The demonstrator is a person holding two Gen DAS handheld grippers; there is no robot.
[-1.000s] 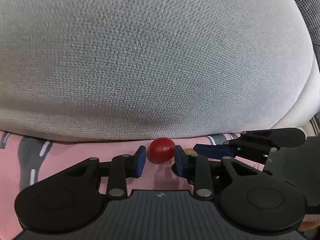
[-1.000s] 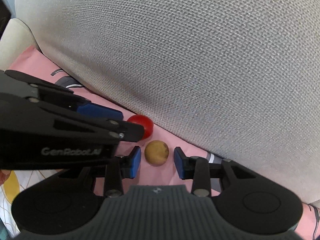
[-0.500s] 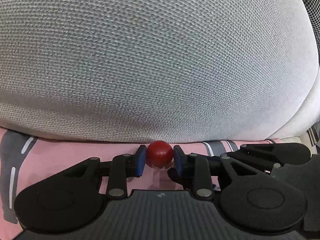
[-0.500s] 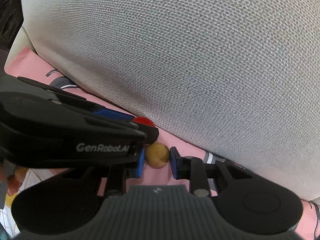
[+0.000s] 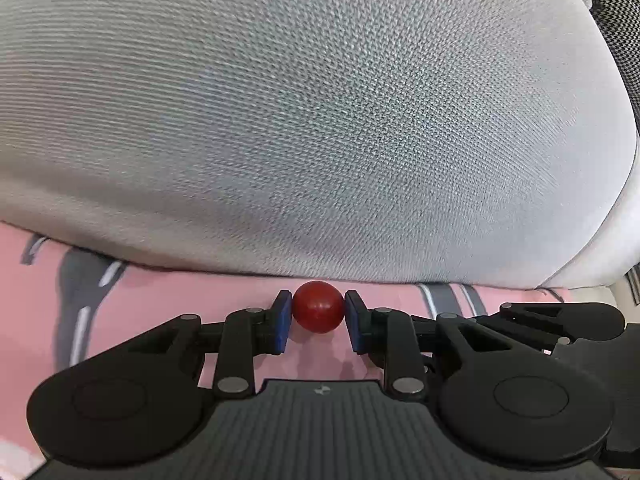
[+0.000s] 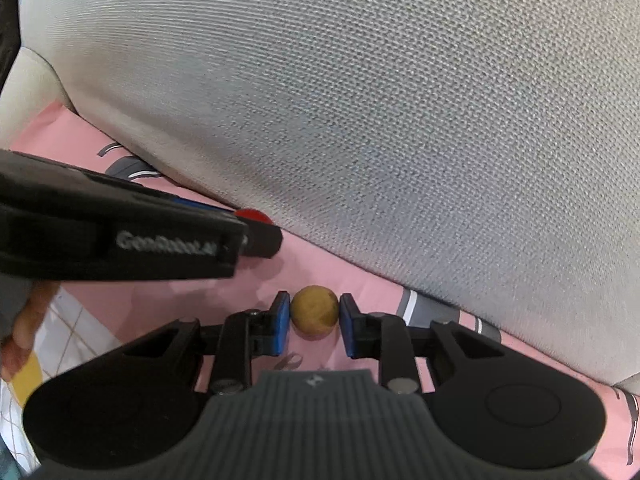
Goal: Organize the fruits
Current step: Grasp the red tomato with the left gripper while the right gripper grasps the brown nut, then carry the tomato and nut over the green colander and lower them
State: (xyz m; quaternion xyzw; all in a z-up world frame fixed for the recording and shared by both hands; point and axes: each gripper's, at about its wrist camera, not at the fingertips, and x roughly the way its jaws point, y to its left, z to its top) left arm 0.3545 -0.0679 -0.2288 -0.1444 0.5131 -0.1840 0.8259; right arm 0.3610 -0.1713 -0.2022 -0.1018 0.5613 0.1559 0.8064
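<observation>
A small round red fruit point(image 5: 318, 306) sits between the blue pads of my left gripper point(image 5: 318, 318), which is shut on it just above the pink cloth point(image 5: 168, 300). A small round tan fruit point(image 6: 314, 311) sits between the blue pads of my right gripper point(image 6: 314, 328), which is shut on it. In the right wrist view the left gripper's black body point(image 6: 120, 240) reaches in from the left, with the red fruit point(image 6: 250, 214) peeking over its tip. In the left wrist view the right gripper's fingers point(image 5: 552, 320) lie at the right.
A large grey woven cushion point(image 5: 320, 120) fills the space directly ahead in both views, its lower edge resting on the pink cloth point(image 6: 352, 276) with grey road markings. A white checked cloth with a yellow patch point(image 6: 28, 364) and a hand point(image 6: 24, 328) lie at lower left.
Both grippers have closed from open onto their fruits. The left holds the red one, the right the tan one. Both have drawn slightly back from the cushion.
</observation>
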